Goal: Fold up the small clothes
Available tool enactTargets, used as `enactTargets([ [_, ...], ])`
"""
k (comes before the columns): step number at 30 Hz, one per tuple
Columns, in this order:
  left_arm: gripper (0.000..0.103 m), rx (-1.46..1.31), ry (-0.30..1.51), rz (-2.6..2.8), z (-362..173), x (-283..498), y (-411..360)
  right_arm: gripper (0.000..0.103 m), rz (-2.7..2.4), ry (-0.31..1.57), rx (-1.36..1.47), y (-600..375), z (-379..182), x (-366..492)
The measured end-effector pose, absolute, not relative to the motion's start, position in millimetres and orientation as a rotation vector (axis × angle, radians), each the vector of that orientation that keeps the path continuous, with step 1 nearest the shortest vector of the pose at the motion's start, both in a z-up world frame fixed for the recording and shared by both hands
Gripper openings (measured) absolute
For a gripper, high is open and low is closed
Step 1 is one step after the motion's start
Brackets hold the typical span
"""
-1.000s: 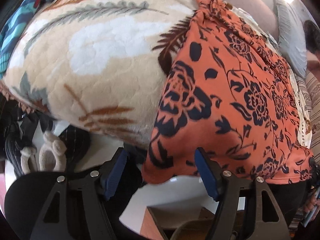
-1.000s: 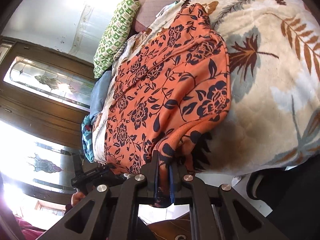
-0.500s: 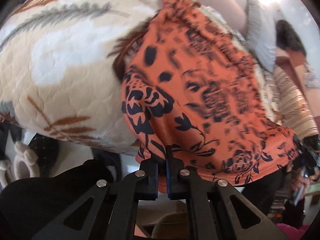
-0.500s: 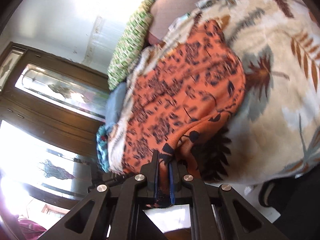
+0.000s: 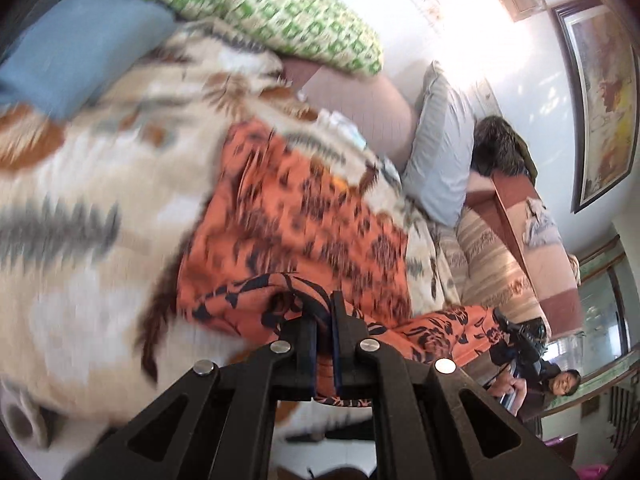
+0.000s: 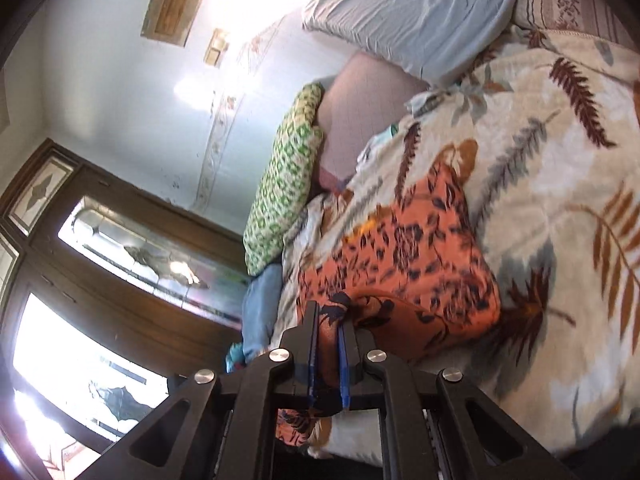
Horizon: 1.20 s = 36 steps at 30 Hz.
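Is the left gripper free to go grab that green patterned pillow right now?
Probably not yet. The left gripper is shut on the orange floral garment, and the green patterned pillow lies farther back across the blanket.

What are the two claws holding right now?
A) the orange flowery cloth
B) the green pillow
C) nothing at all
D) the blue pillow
A: the left claw and the right claw are each shut on an edge of the orange flowery cloth, which lies on the leaf-print blanket.
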<state>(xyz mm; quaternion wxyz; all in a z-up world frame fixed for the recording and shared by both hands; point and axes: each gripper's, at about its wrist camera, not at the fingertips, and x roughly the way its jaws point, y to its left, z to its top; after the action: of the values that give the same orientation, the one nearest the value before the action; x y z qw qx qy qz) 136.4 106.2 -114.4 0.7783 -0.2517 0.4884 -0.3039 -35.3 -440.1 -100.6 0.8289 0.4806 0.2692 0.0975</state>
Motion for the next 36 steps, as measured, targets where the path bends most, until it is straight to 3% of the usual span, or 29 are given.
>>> enactTargets([
  [6,0.005,-0.615,1.079,-0.611,-121,228,84,0.009,0.136,0.563,1.107,-478,-127,36],
  [12,0.005,-0.676,1.138,-0.524,-168,304,70,0.012,0.07,0.641,1.252,-508,-185,91],
  [16,0.006,-0.682,1.129,-0.45,-195,325,64,0.014,0.014,0.728,1.297,-522,-216,114],
  [22,0.01,-0.7,1.033,-0.38,-206,327,64,0.016,-0.141,0.673,1.117,-547,-205,110],
  [23,0.012,-0.717,1.015,-0.375,-204,327,67,0.018,-0.163,0.659,1.089,-548,-201,106],
  [24,0.021,-0.724,0.99,-0.363,-201,325,70,0.018,-0.164,0.646,1.069,-547,-197,103],
  [27,0.064,-0.711,0.858,-0.283,-178,308,84,0.018,-0.075,0.642,0.959,-523,-176,105],
  [31,0.071,-0.618,0.744,-0.264,-145,275,86,0.018,0.101,0.68,0.803,-466,-148,116],
  [36,0.074,-0.468,0.886,-0.391,-159,234,43,0.018,0.232,0.877,0.703,-389,-156,140],
])
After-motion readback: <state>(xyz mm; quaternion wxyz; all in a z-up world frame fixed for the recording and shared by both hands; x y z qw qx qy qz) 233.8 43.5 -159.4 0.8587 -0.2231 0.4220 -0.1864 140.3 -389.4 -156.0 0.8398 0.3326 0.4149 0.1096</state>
